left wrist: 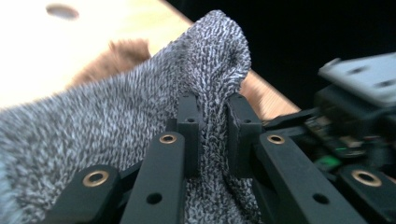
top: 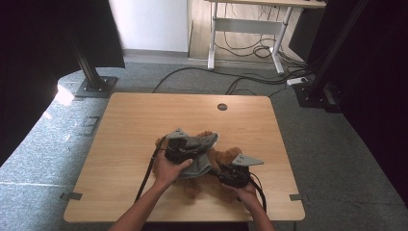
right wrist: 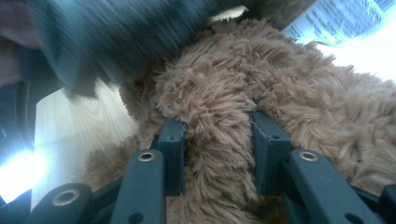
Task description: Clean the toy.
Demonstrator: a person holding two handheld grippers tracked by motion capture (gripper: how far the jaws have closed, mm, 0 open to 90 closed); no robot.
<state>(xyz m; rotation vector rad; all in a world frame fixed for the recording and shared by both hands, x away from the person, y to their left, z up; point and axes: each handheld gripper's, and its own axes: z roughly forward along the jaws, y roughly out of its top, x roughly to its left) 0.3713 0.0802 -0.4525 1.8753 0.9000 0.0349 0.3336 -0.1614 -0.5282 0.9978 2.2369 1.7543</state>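
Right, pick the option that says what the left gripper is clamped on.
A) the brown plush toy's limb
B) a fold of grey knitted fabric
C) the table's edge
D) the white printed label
B: in the left gripper view, the left gripper has its jaws closed on a pinched fold of the grey knitted fabric, while the right gripper is the one gripping the brown plush toy.
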